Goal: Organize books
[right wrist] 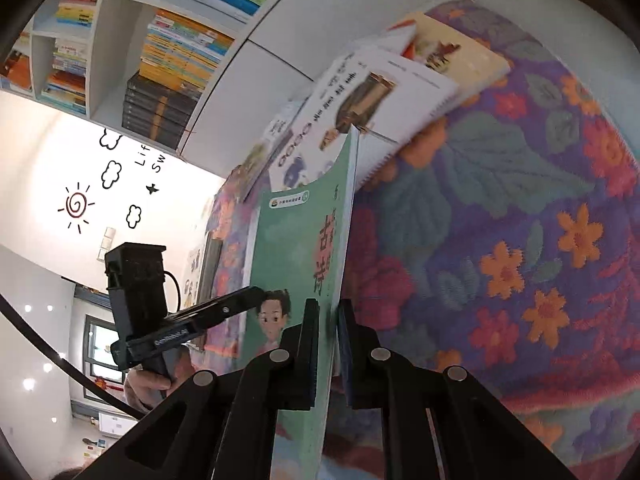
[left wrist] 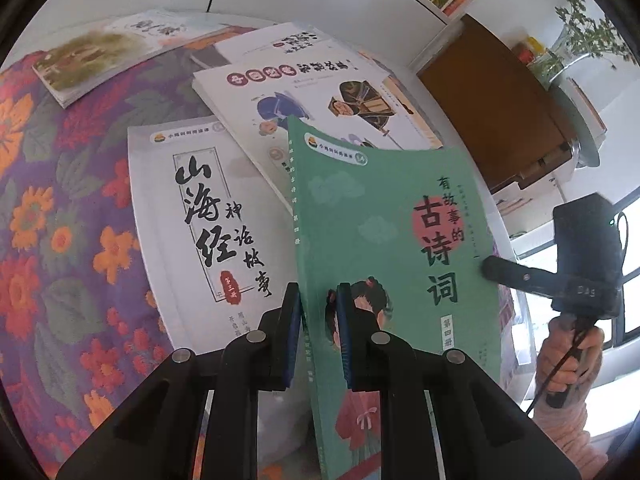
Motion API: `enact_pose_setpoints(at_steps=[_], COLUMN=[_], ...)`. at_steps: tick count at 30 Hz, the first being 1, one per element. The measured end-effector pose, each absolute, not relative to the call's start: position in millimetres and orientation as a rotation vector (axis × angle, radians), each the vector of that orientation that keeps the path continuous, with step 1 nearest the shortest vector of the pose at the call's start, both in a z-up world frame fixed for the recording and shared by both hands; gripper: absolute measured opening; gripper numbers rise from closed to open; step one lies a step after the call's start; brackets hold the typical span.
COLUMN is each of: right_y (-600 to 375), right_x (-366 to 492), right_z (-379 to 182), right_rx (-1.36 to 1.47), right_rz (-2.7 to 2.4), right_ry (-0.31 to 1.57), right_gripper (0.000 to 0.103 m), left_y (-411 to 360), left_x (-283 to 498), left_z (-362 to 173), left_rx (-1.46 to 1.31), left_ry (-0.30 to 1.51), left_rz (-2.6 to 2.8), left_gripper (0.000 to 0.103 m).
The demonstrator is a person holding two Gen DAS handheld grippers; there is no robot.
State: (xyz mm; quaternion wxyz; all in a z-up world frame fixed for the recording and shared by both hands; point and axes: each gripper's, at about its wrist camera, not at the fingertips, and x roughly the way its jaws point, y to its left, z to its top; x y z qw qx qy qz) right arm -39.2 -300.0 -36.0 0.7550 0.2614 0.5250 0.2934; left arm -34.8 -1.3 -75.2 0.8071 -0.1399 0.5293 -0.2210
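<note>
Both claws grip green book [left wrist: 384,216]

Daylight floods both views evenly, strongest from the window [left wrist: 624,280] at the right edge of the left wrist view, where the panes blow out to white — the white wall [right wrist: 132,184] in the right wrist view glares too. Shadows stay soft. Fisheye bending curves every edge inside a black rim, and the floral cloth [right wrist: 500,240] smears with blur.
</note>
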Motion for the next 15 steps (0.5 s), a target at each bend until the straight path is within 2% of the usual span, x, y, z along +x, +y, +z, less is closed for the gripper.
enact_pose_setpoints(at_steps=[15], right_y=[-268], right_x=[-40], right_z=[8], right_rx=[0.56], right_rz=[0.69], right_ry=[1.119], right_gripper=[0.01], left_y=[24], left_x=[-46], left_z=[-23], left_rx=[-0.263], left_ry=[1.023], left_rz=[-0.427], left_gripper=[0.014])
